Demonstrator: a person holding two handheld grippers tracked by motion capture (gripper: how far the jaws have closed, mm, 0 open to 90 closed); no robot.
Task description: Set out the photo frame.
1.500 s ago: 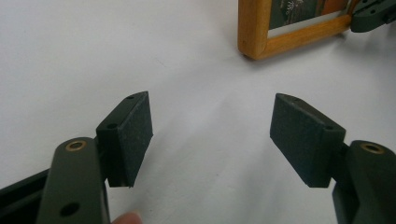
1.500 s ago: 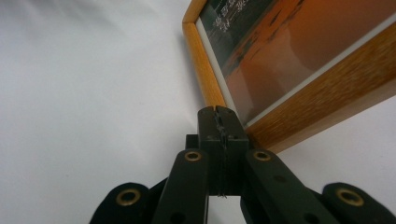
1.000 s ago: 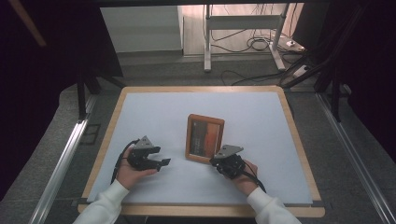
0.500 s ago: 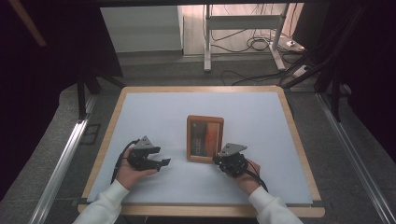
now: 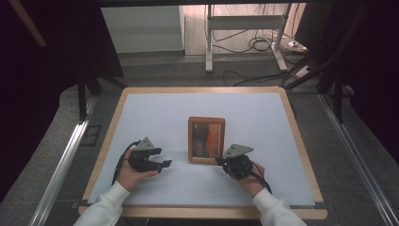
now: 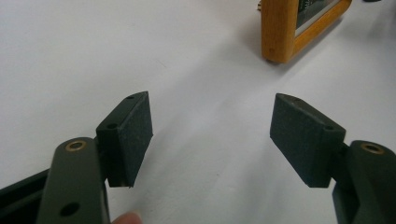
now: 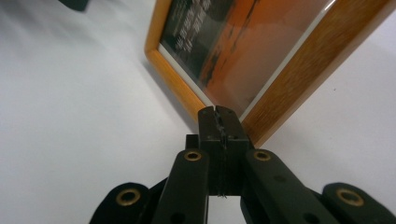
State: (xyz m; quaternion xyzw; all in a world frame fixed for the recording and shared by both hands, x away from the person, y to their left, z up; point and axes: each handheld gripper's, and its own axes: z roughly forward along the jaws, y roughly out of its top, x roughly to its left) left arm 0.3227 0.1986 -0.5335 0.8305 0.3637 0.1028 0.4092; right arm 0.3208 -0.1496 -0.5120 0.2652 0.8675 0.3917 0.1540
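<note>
Up close, the right gripper [image 7: 219, 112] has its 2 jaws pressed flat together with nothing between them, their tips right at the near corner of the wooden picture frame [image 7: 299, 70]; whether they actually touch the wood I cannot tell. That right gripper view also picks out what the high view blurs: an orange and dark print behind glass, with a pale inner border. The left gripper [image 6: 210, 126] stands with its jaws wide apart over bare white surface [image 6: 70, 56], nothing between the pads, and the frame's corner sits well ahead of them at the top edge of the left gripper view.

From above, the layout comes clear. The frame lies flat near the middle of the surface, long side running away from the person. The right gripper rests just beside its near right corner, held in the right hand [image 5: 249, 181], which comes in from the bottom edge with a white sleeve [image 5: 275, 212]. The left hand [image 5: 131, 172] rests low on the surface to the left, apart from the frame, its gripper pointing right toward it.
</note>
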